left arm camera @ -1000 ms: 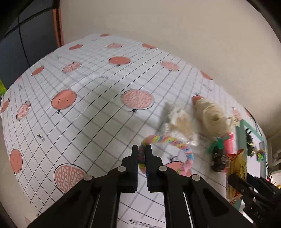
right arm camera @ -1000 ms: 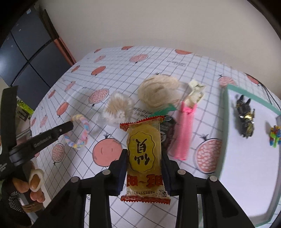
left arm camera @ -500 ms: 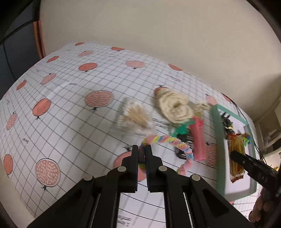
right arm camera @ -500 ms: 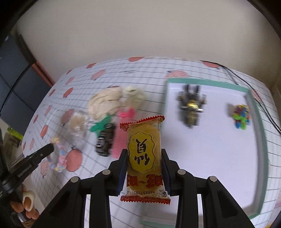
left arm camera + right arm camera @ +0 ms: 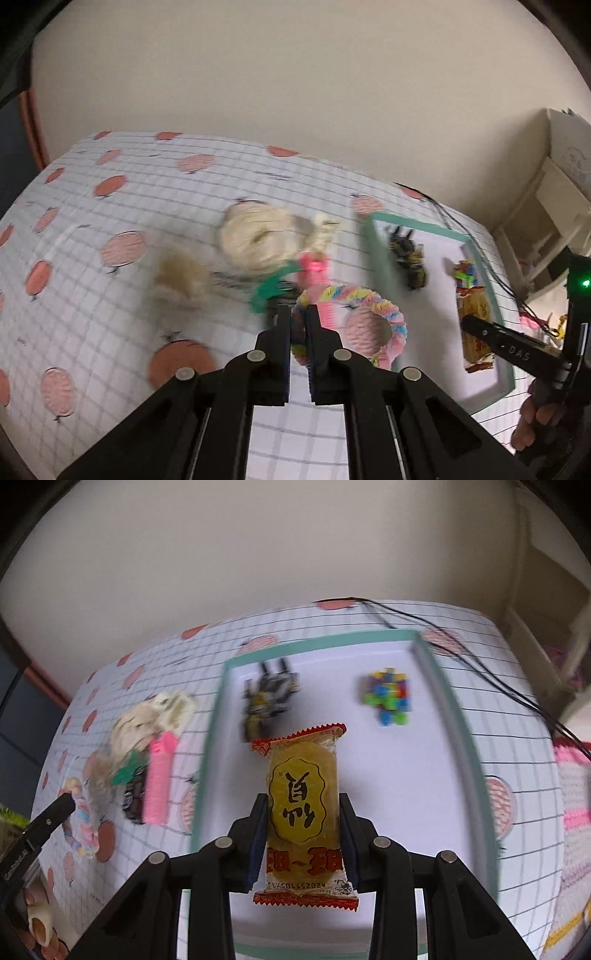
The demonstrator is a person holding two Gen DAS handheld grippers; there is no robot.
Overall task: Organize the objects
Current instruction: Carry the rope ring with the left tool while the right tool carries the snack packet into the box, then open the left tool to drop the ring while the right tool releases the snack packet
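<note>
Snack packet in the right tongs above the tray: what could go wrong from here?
1. The snack packet hangs close to the dark toy in the tray; released here, it may land against it.
2. The left tongs pinch only one side of the braided ring, which dangles and could snag the pink comb.

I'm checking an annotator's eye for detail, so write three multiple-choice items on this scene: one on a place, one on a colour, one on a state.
1. Where does the colourful block toy lie?
A. in the tray
B. on the tablecloth
C. in a gripper

2. What colour is the tray's rim?
A. red
B. teal
C. black

3. What is the right gripper doing?
A. open, empty
B. shut on nothing
C. shut on the snack packet

Answers: A, it sits inside the rim; B, the border is teal; C, both fingers press the packet's sides.
</note>
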